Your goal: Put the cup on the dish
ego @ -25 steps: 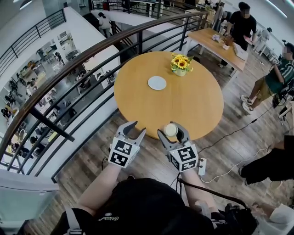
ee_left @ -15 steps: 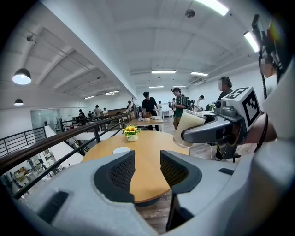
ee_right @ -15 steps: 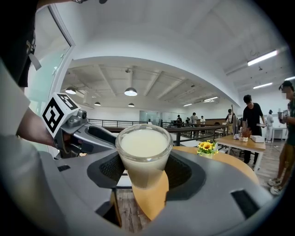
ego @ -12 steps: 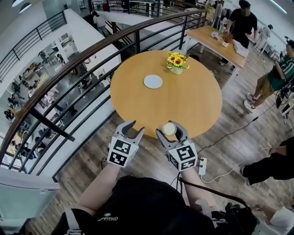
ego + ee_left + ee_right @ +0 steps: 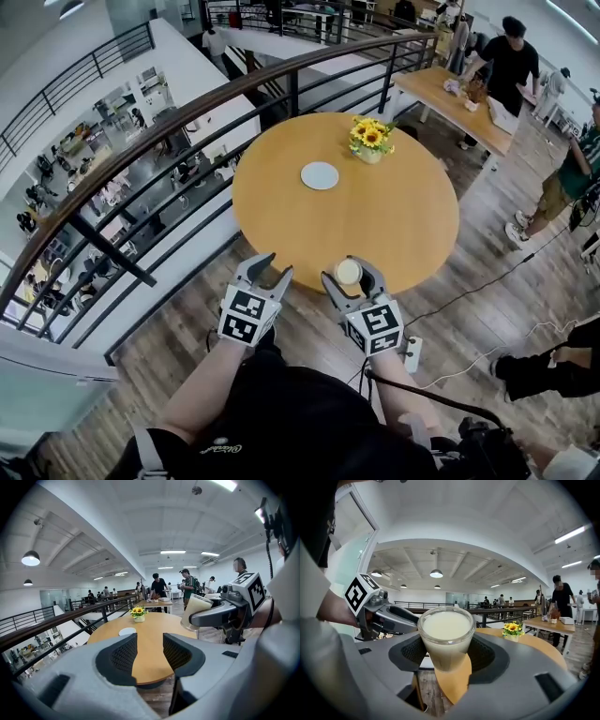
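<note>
While in right gripper [image 5: 350,275], cup [image 5: 446,637] of pale liquid

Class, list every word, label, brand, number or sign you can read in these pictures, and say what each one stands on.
No word, number or brand can be read in any view.
On the left gripper, the marker cube: black-and-white square pattern, no letters.
On the right gripper, its marker cube: the same kind of pattern, no letters.
The cup and the dish: plain, no label.
</note>
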Tool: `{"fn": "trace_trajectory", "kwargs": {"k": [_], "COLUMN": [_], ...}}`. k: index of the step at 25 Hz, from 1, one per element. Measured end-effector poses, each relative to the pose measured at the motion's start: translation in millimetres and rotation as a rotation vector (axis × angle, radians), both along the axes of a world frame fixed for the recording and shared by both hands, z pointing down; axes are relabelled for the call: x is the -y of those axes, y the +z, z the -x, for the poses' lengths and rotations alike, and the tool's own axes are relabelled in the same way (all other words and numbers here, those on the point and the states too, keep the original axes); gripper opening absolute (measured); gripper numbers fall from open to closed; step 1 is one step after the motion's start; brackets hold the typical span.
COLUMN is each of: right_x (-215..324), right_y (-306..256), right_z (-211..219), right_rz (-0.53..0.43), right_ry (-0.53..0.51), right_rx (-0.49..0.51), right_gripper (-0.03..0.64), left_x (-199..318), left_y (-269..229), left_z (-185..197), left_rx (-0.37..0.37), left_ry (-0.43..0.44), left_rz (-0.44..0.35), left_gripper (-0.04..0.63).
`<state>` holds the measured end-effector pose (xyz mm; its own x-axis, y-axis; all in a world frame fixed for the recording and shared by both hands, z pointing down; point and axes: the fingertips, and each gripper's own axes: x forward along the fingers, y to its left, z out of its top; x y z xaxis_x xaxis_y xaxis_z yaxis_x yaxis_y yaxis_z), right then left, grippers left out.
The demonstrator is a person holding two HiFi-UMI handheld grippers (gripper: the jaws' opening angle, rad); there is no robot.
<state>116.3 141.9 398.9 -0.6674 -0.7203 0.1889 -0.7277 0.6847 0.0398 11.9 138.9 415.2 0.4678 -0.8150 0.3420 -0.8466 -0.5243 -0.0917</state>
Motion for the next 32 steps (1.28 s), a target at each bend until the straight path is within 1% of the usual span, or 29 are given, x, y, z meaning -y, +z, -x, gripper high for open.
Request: {"fn": "trace_trajectory", "kwargs": {"k": [4, 8, 11, 14, 17, 21, 24, 27, 29, 32], "right_x": [5.4, 16.7, 29.6, 49.7, 74.9, 104.8, 125.8, 162.2, 188.7, 215.9], "right_y": [1.6, 2.5, 3.2, 7.0, 10.7, 11.9, 9.8, -0.2, -11.7, -17.1], "right_z": [6.8, 12.5, 19.0, 24.7, 36.9, 60.1, 68.8, 70.0, 79.3, 98.3], "right_rz": [0.001, 0.0, 0.003, 0.012, 0.024, 0.033, 0.031, 0.028, 0.027, 0.025], "right_ry": [-0.022, -0.026, -0.022, -0.01, -0.004, 0.009, 0.036, 0.065, 0.084, 0.109], "right_rx": [-0.004, -0.01, -0.01, -0.012, -0.014, -0.019, -0.031, -0.049, -0.063, -0.088], "right_gripper": [0.253, 0.255, 0.255, 0.254, 0.254, 0.255, 0.254, 0.254, 0.255, 0.255], "left_x": [6.0, 16.4, 29.7, 49.3, 74.7, 110.1, 134.5, 174.7, 205.0, 235.4], "left_y": [0.8, 6.4, 9.3, 10.7, 11.2, 12.2, 7.8, 0.7, -8.9, -12.2], "left_z": [5.3, 11.5, 18.0, 24.2, 36.5, 62.6, 71.9, 74.3, 83.6, 98.6], "left_rx": [-0.001, -0.01, -0.025, -0.026, -0.03, -0.031, -0.036, -0.043, -0.058, -0.078], "left_ry": [-0.022, -0.027, -0.025, -0.018, -0.017, -0.011, 0.016, 0.042, 0.06, 0.092], "left_rz": [-0.001, 0.01, 0.015, 0.015, 0.018, 0.02, 0.006, 0.006, 0.004, 0.0], "left_gripper": [0.173, 0.173, 0.173, 0.173, 0.173, 0.173, 0.173, 0.173, 0.175, 0.173]}}
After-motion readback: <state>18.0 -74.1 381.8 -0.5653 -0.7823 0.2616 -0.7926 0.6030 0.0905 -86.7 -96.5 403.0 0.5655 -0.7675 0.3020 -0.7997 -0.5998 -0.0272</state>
